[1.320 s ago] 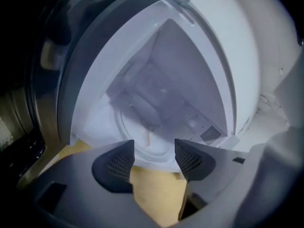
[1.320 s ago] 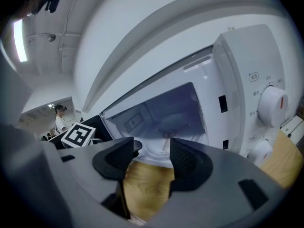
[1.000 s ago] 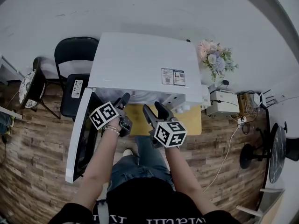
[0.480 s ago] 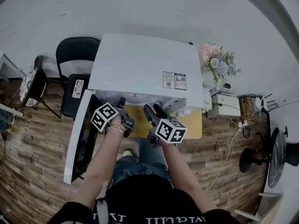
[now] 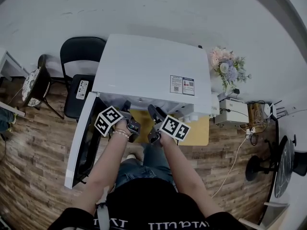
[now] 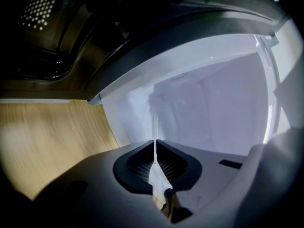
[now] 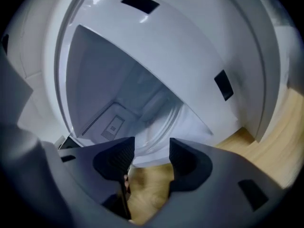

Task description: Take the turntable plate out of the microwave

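Seen from overhead, the microwave [image 5: 153,66] hides its own cavity under its roof, and both grippers disappear under the front lip beside the swung-open door [image 5: 79,143]. The right gripper view looks inside, where the turntable plate [image 7: 164,120] lies on the cavity floor. The right gripper [image 7: 152,148] gapes fairly wide and holds nothing, with the wooden table [image 7: 147,189] showing between its jaws. The left gripper [image 6: 155,145] has just closed tight, pinching a thin pale edge, apparently the plate's rim.
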